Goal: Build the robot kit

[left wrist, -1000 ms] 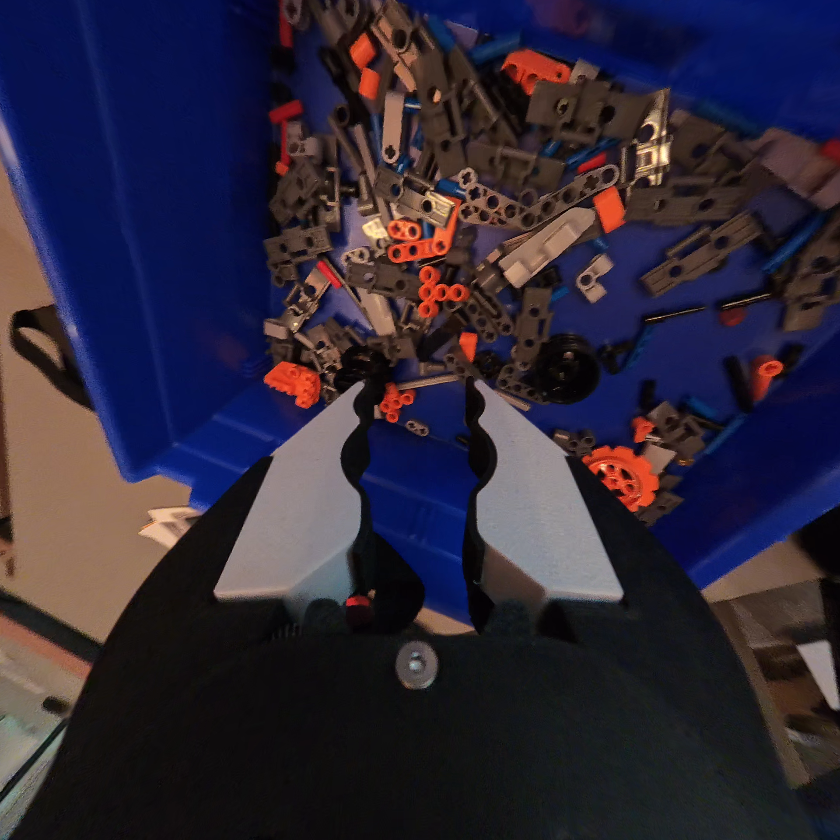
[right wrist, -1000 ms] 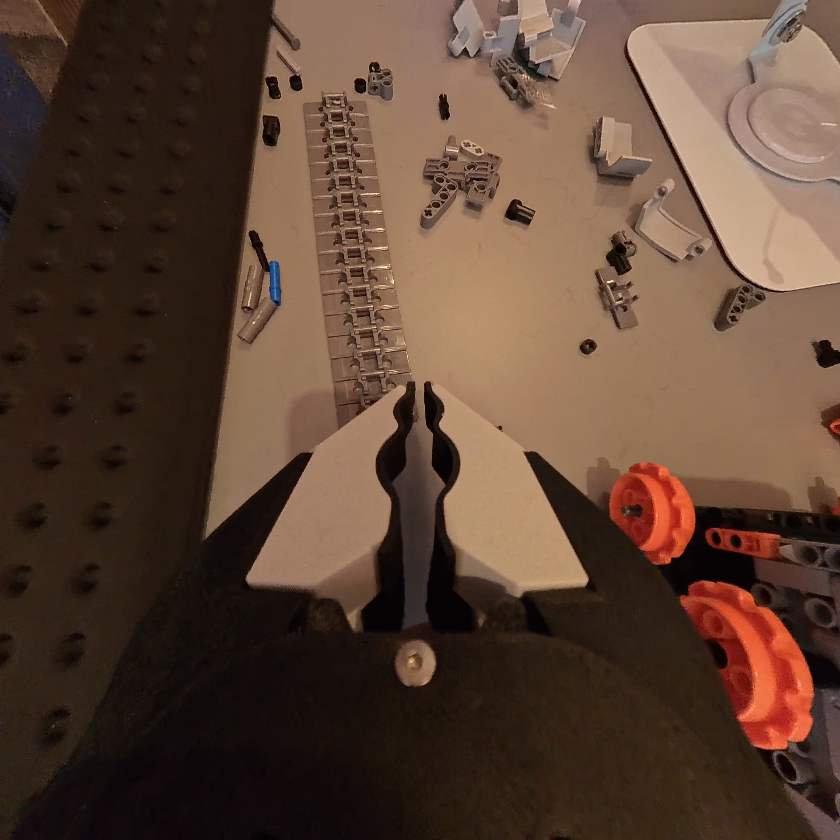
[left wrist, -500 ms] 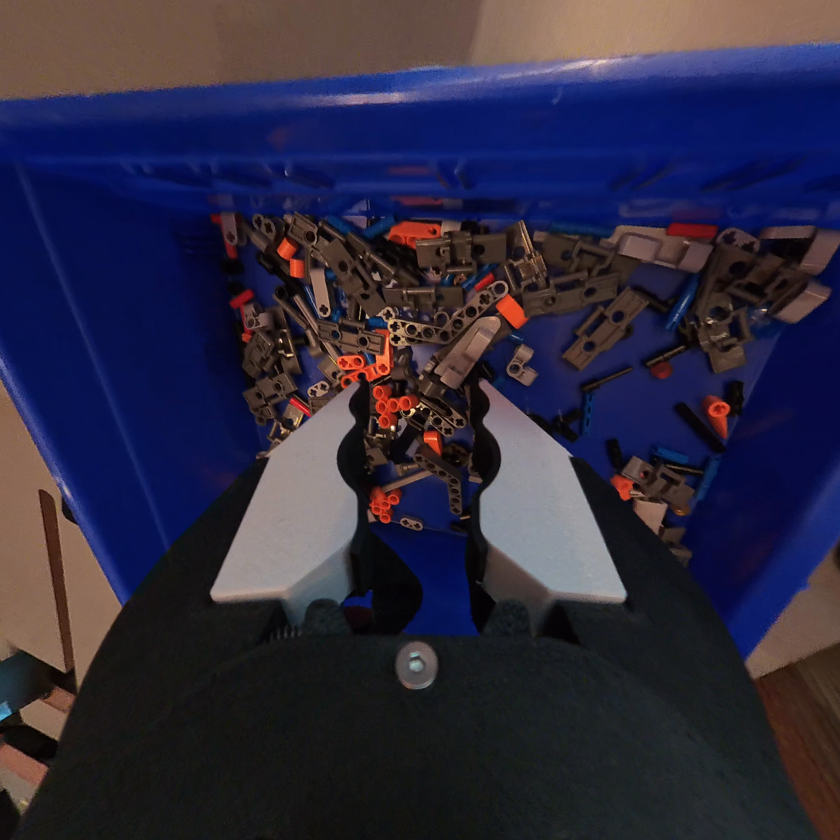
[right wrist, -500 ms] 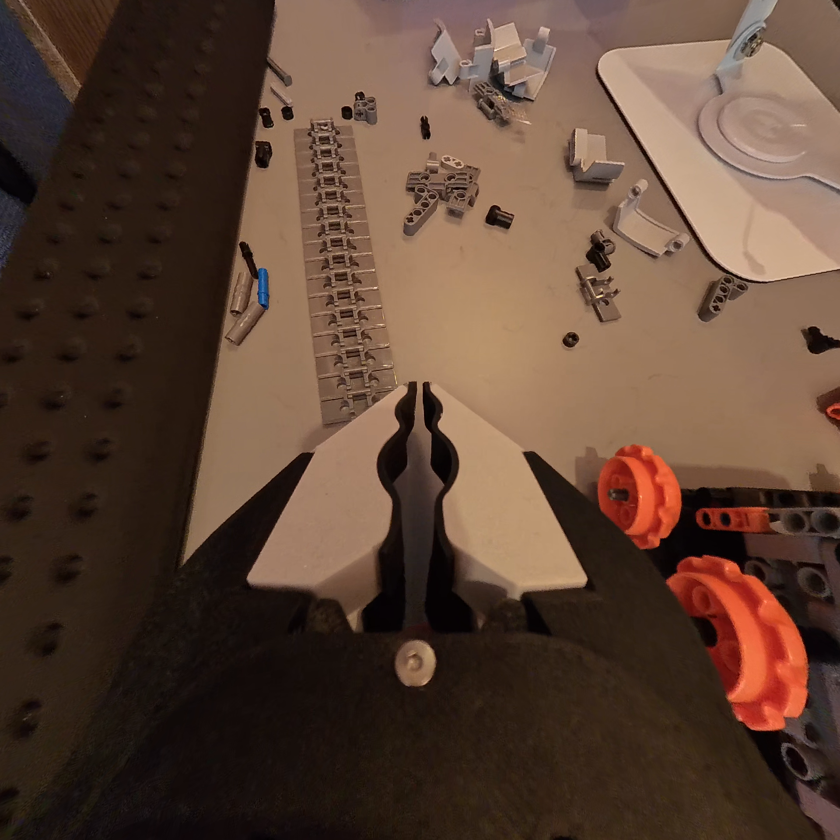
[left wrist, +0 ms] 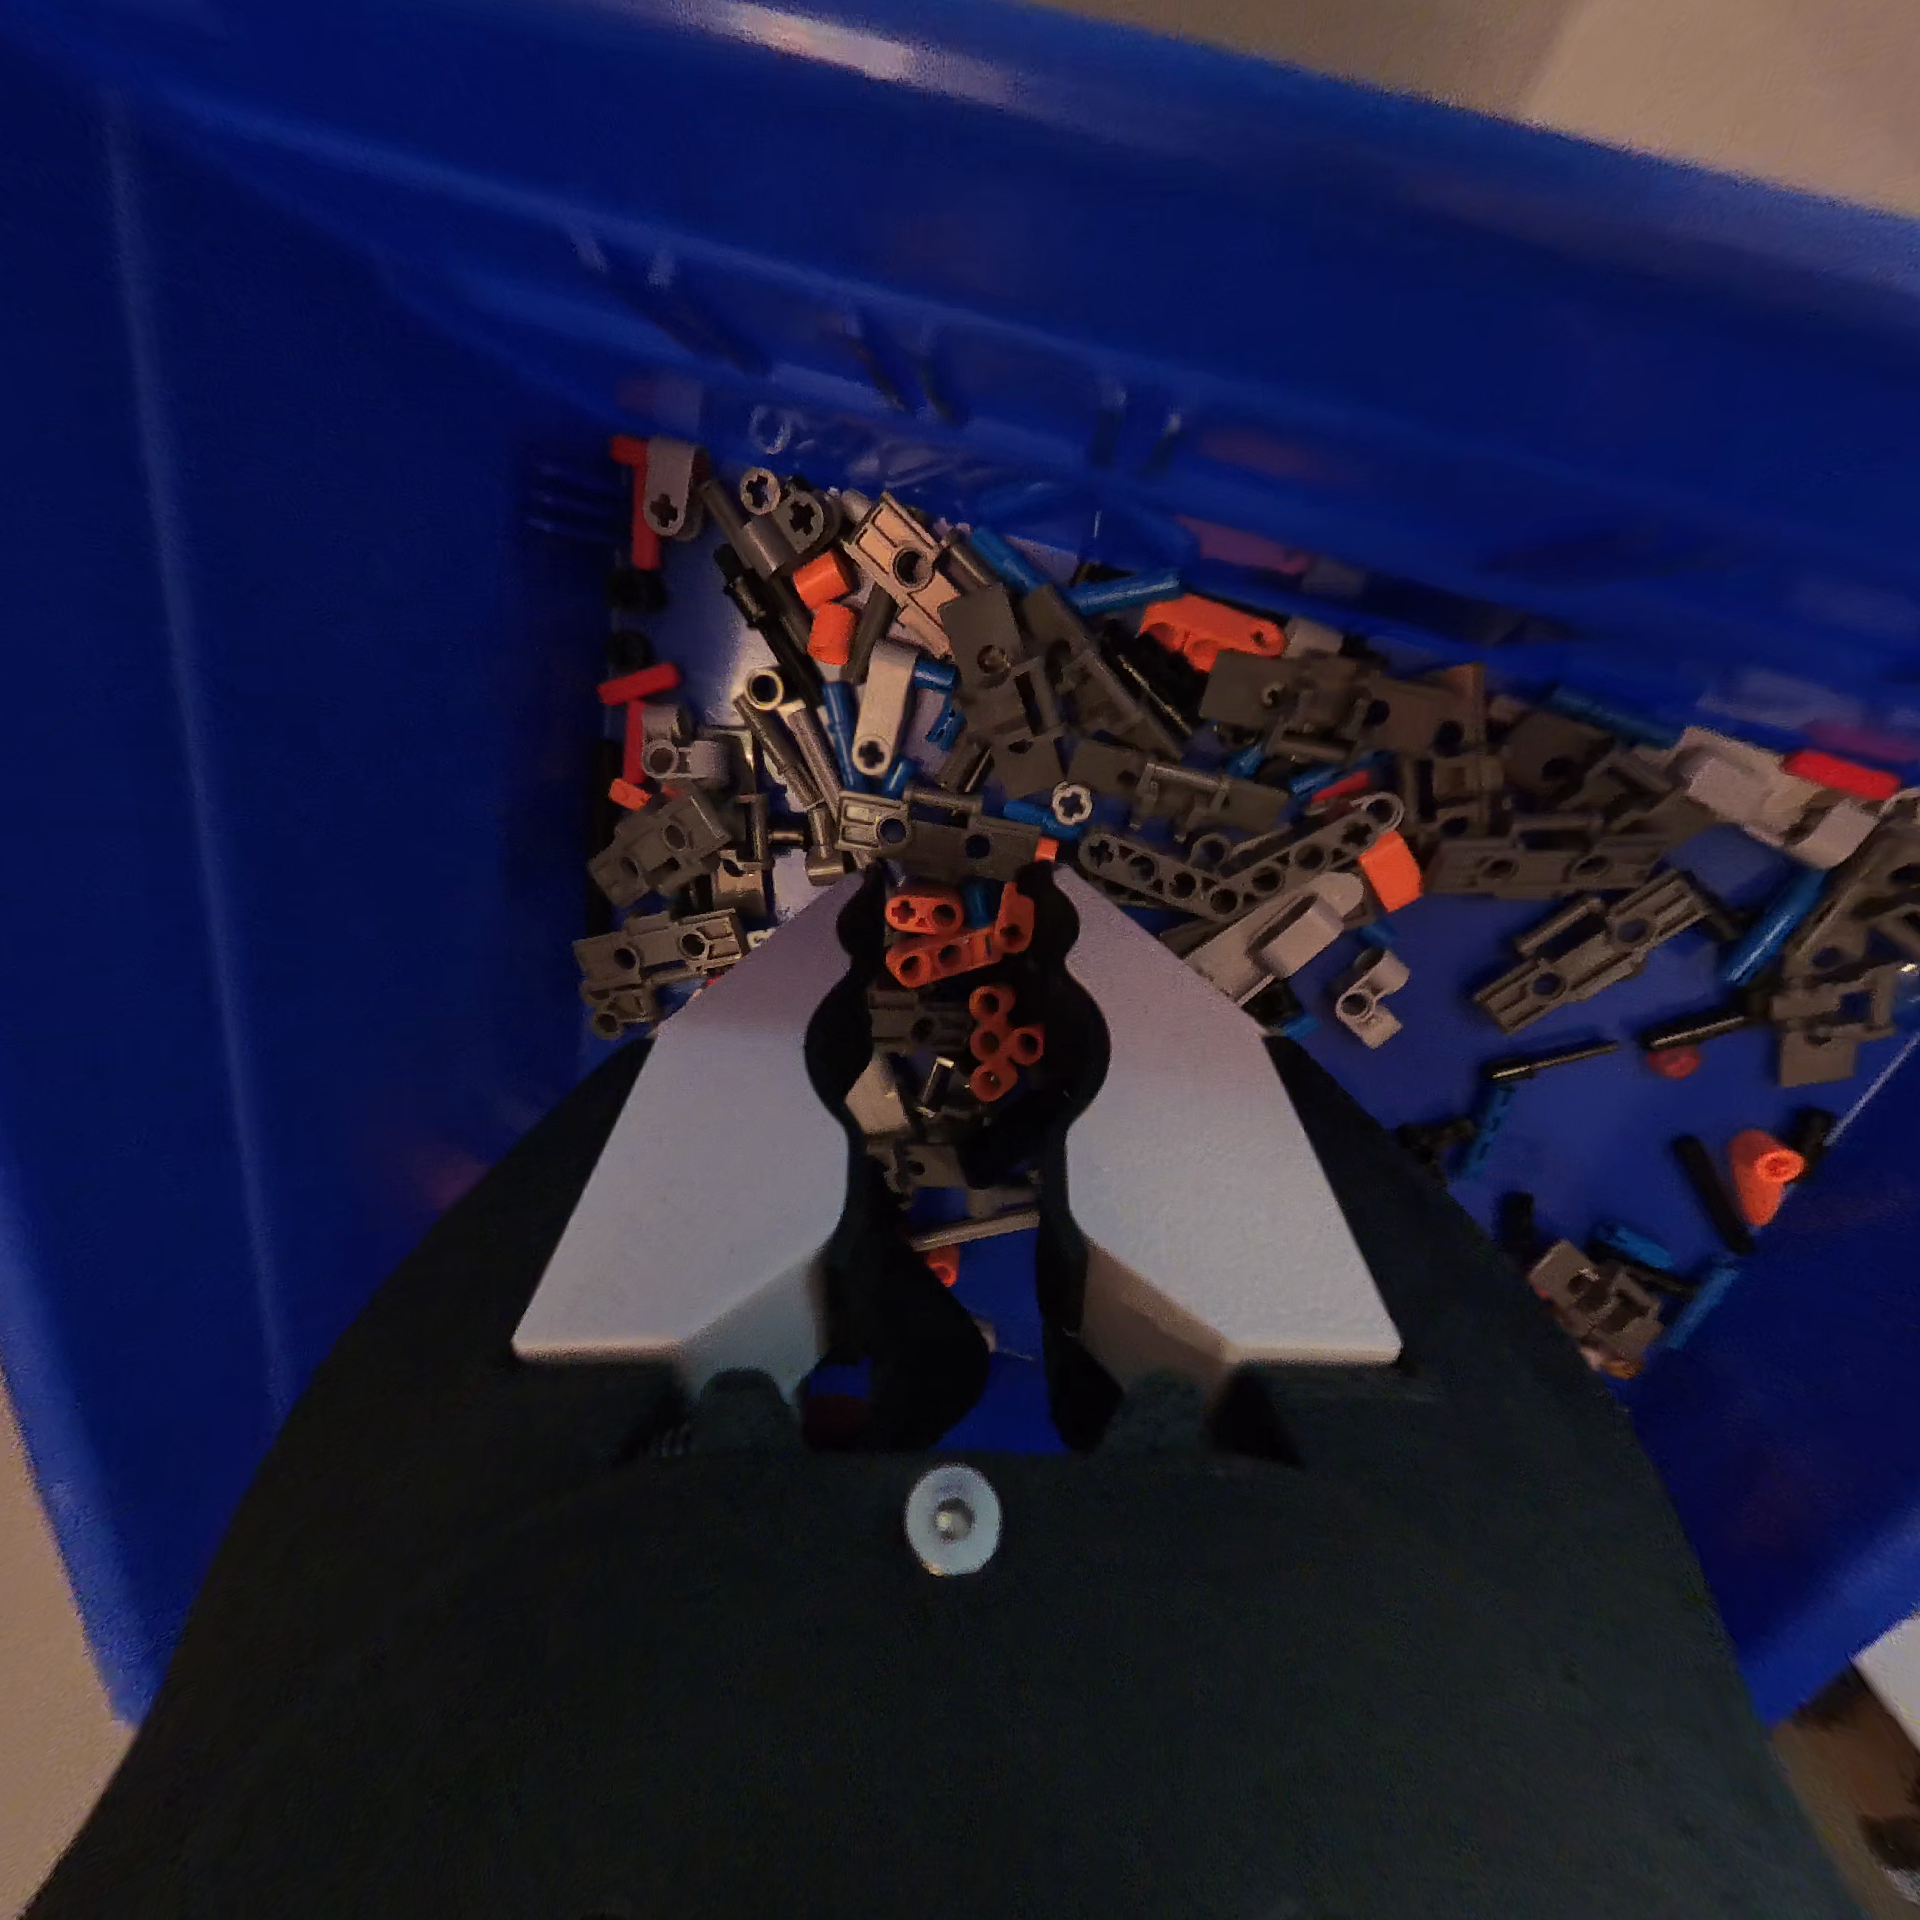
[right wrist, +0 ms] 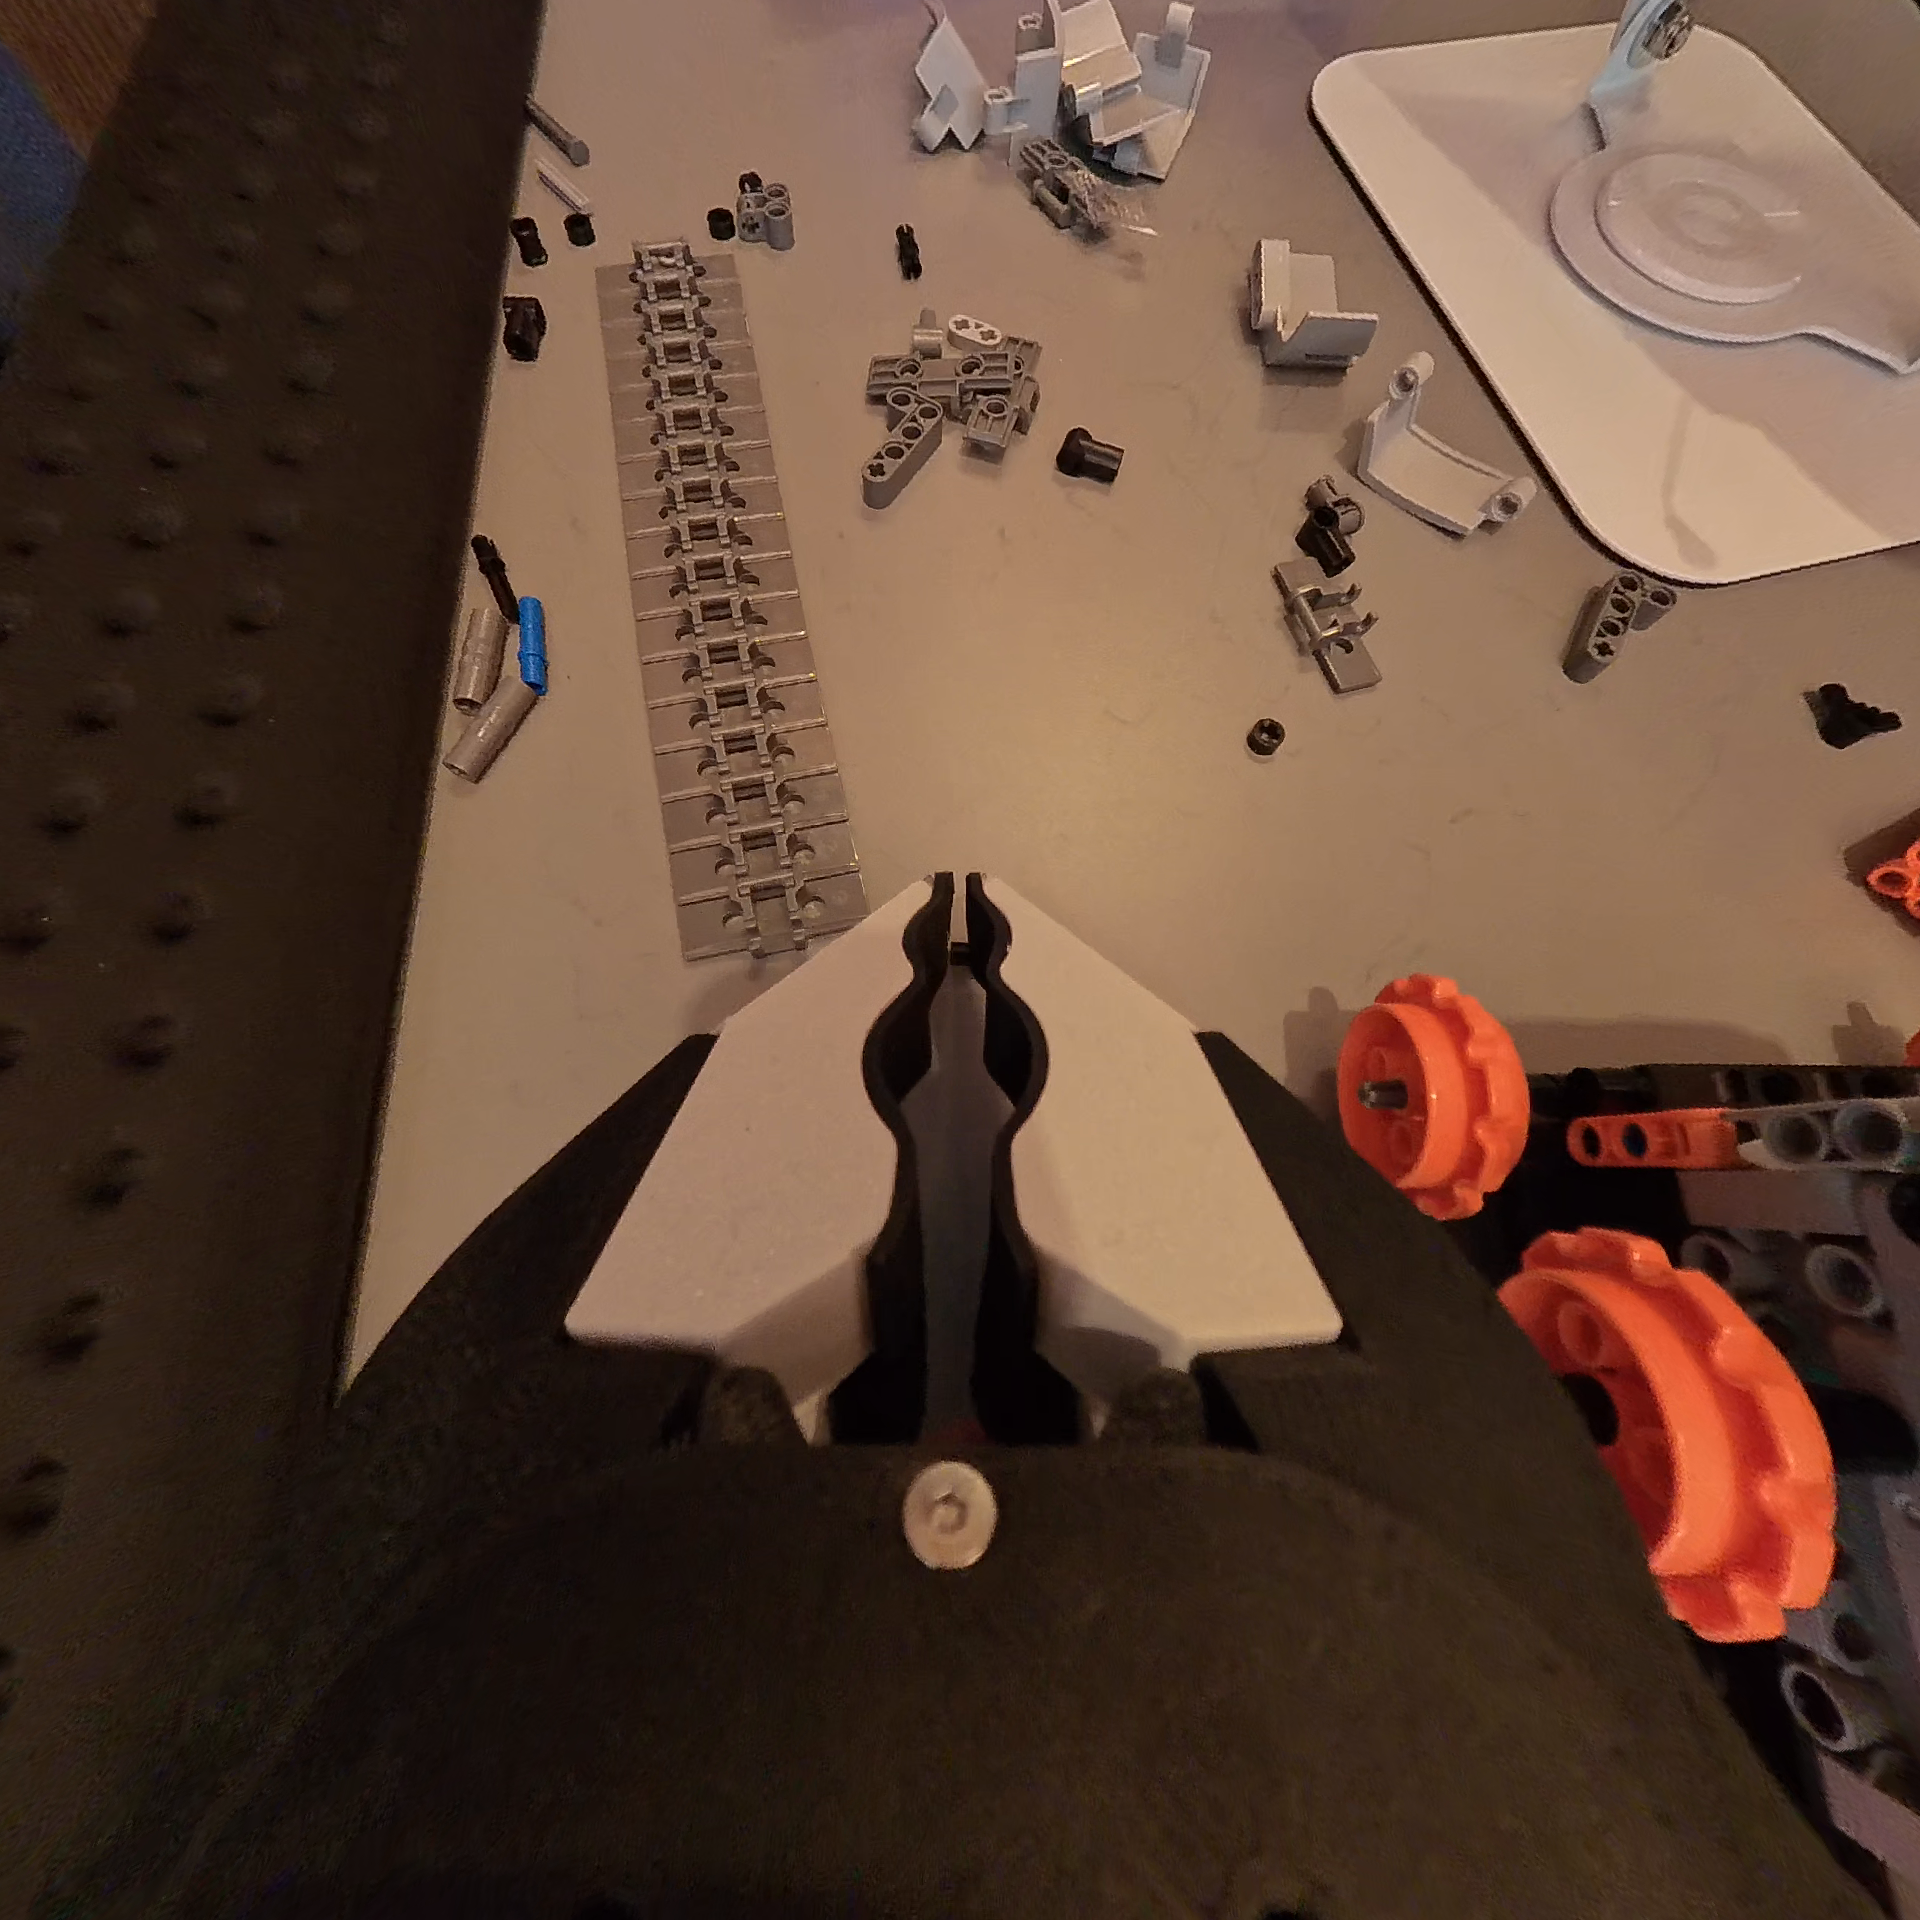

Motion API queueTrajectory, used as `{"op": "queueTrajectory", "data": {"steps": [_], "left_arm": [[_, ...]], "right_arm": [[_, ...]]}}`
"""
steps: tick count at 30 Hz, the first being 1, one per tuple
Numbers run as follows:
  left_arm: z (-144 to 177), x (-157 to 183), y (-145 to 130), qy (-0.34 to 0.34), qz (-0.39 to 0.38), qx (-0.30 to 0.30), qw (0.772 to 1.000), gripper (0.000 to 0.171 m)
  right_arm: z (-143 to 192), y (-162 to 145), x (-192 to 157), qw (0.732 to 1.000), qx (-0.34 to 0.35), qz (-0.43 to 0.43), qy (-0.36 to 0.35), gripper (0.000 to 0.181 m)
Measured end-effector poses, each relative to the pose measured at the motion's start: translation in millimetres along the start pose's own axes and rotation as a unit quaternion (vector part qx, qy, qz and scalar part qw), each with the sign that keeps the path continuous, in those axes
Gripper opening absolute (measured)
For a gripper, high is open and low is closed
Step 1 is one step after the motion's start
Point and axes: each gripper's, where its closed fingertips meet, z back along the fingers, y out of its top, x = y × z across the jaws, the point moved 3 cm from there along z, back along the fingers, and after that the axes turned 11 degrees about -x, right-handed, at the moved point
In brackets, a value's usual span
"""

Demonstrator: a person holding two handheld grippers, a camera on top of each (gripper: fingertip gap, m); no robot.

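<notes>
Left gripper (left wrist: 954, 883) released, jaws apart over orange beams (left wrist: 954, 940) in blue bin (left wrist: 312, 727). We judge beams light, stiff, slick; pinch flat sides. Right gripper (right wrist: 958, 883) clenched, empty, beside track (right wrist: 727, 582).

A blue bin (left wrist: 312, 727) holds dark grey, orange, blue and black pieces (left wrist: 1143, 748). On the beige table (right wrist: 1039, 675) lie a grey track strip (right wrist: 727, 582), orange wheels (right wrist: 1434, 1091) and a white tray (right wrist: 1558, 343).
</notes>
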Motion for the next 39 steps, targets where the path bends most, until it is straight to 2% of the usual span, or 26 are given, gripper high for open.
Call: {"op": "queueTrajectory", "data": {"steps": [4, 8, 10, 14, 16, 17, 21, 23, 25, 28, 30, 34, 39], "left_arm": [[-5, 5, 3, -0.030, 0.011, 0.002, 0.999, 0.026], [-6, 4, 13, -0.053, 0.031, 0.035, 0.997, 0.026], [-11, -2, 14, -0.031, 0.038, 0.034, 0.998, 0.009], [-9, -2, 14, -0.031, 0.037, 0.043, 0.998, 0.006], [-8, -2, 14, -0.035, 0.044, 0.046, 0.997, 0.008], [-7, -5, 14, -0.033, 0.057, 0.050, 0.997, 0.017], [2, -14, 18, -0.023, 0.080, 0.066, 0.994, 0.033], [1, -18, 22, -0.022, 0.092, 0.072, 0.993, 0.034], [-5, -18, 25, -0.019, 0.093, 0.066, 0.993, 0.030], [-6, -19, 30, -0.006, 0.096, 0.077, 0.992, 0.009], [-3, -19, 30, -0.007, 0.092, 0.080, 0.993, 0.008], [15, -22, 25, 0.007, 0.092, 0.105, 0.990, 0.008], [70, -2, 16, 0.004, 0.056, 0.139, 0.989, 0.008]], "right_arm": [[1, 0, -1, 1.000, 0.000, 0.003, 0.001, 0.000], [1, 0, -2, 1.000, -0.001, 0.008, 0.001, 0.000], [2, 0, -3, 1.000, -0.001, 0.010, 0.002, 0.000], [3, 0, -4, 1.000, -0.001, 0.014, 0.001, 0.000], [4, 0, -4, 1.000, -0.002, 0.014, 0.001, 0.000], [4, 0, -4, 1.000, -0.001, 0.014, 0.000, 0.000], [5, -1, -4, 1.000, -0.002, 0.014, 0.001, 0.000], [4, -1, -4, 1.000, -0.004, 0.014, 0.002, 0.000], [4, -1, -4, 1.000, -0.005, 0.015, 0.000, 0.000], [4, -1, -4, 1.000, -0.005, 0.015, 0.000, 0.000], [5, -1, -4, 1.000, -0.003, 0.015, 0.000, 0.000], [4, -1, -5, 1.000, -0.005, 0.016, 0.002, 0.000], [5, -1, -5, 1.000, -0.004, 0.018, 0.002, 0.000]]}}
